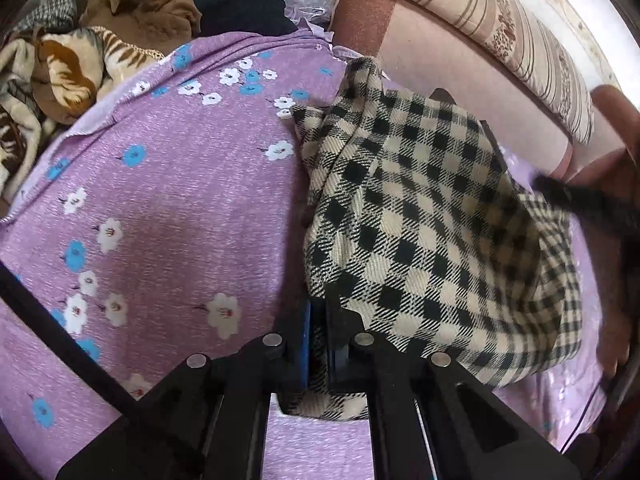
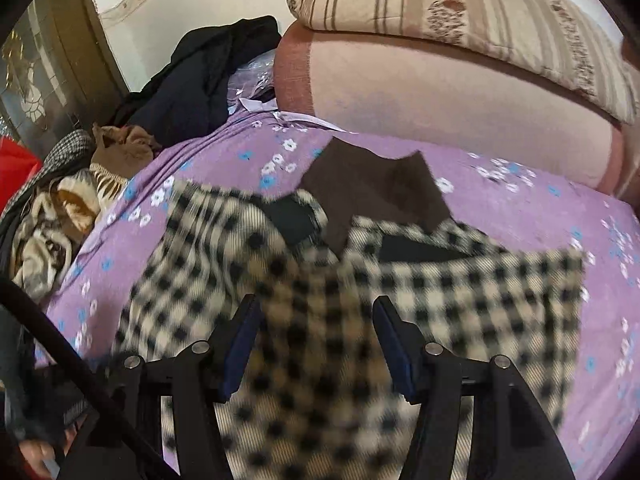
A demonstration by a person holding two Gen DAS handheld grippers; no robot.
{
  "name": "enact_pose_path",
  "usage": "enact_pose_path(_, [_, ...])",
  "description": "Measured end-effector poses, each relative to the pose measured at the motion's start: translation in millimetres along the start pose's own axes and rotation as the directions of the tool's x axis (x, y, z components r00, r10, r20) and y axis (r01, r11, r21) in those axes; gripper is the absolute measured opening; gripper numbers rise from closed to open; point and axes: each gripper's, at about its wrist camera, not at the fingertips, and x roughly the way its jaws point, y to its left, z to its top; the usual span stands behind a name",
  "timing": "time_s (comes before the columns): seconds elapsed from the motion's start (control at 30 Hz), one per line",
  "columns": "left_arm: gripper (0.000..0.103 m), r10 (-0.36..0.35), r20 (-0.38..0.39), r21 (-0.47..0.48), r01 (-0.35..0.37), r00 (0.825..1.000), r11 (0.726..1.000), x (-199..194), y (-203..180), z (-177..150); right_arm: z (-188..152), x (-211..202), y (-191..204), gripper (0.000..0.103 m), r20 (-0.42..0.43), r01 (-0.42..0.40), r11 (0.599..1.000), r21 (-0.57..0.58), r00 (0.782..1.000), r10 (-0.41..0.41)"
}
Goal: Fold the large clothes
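Observation:
A cream-and-black checked garment [image 1: 420, 216] lies on a purple flowered bedsheet [image 1: 168, 200]. My left gripper [image 1: 320, 344] is shut on the garment's near edge, with checked cloth pinched between its blue pads, and the cloth rises in a bunched fold to the right. In the right wrist view the same checked garment [image 2: 320, 288] is spread wide and blurred, with a dark brown collar or lining [image 2: 380, 188] at its far side. My right gripper [image 2: 316, 340] hovers over the cloth with its fingers wide apart and nothing gripped.
A pink bolster [image 2: 440, 92] and a striped pillow [image 2: 480, 12] line the far side of the bed. Piled clothes lie at the far left: a dark garment [image 2: 200, 80], a brown one [image 2: 124, 148] and a patterned blanket [image 1: 60, 72]. A hand [image 1: 616, 136] shows at the right edge.

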Motion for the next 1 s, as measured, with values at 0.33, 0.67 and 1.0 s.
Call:
enact_pose_path(0.33, [0.006, 0.054, -0.007, 0.058, -0.054, 0.999, 0.997, 5, -8, -3, 32, 97, -9, 0.041, -0.159, -0.145, 0.984, 0.102, 0.974, 0.160])
enact_pose_path(0.67, [0.006, 0.095, -0.001, 0.077, -0.094, 0.996, 0.993, -4, -10, -12, 58, 83, 5, 0.037, -0.029, 0.128, 0.992, -0.015, 0.991, -0.128])
enact_pose_path(1.0, [0.006, 0.115, -0.017, 0.081, -0.114, 0.993, 0.990, -13, -10, -29, 23, 57, 51, 0.037, -0.105, -0.148, 0.985, -0.084, 0.985, 0.139])
